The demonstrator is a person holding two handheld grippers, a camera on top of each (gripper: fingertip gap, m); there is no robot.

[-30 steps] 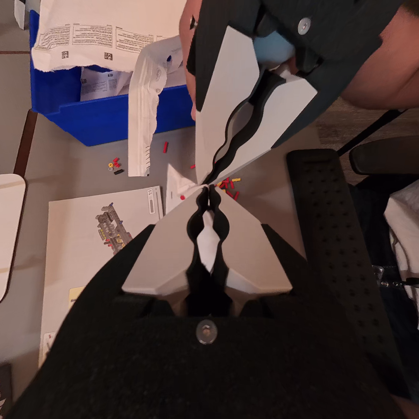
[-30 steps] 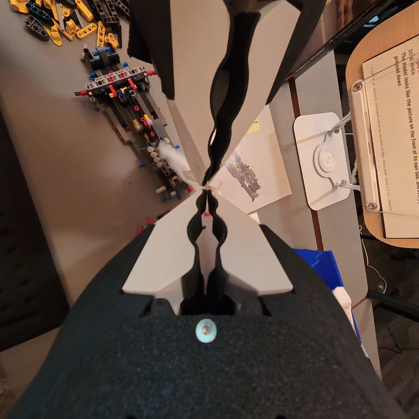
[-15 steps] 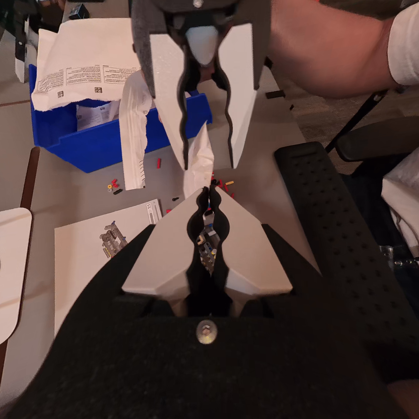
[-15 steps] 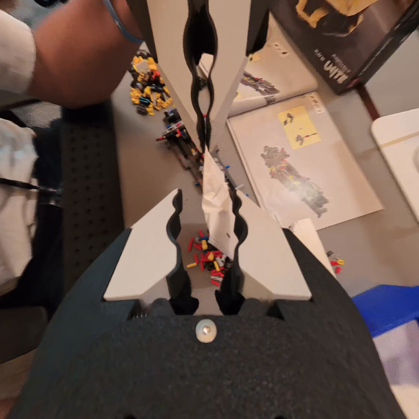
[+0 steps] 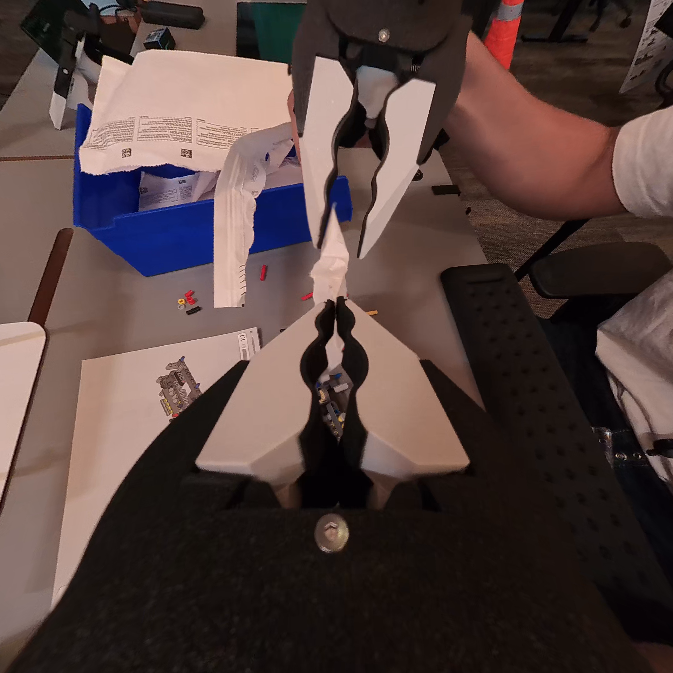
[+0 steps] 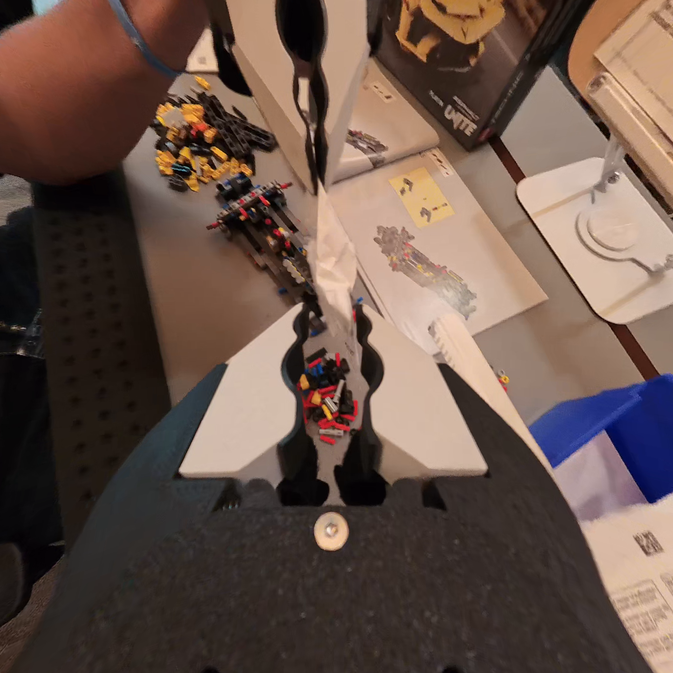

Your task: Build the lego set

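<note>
Left claw (image 5: pixel 335 301) pinching paper bag (image 5: pixel 332 260)

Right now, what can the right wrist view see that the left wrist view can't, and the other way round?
Only the right wrist view shows the lego box, the heap of yellow and black parts and the pile of small pins under its open jaws. Only the left wrist view shows the orange cone and the torn white bag draped over the blue bin. Both show that bin, the instruction booklet, the half-built model and the small paper bag pinched by the left gripper, the right gripper open beside it.
</note>
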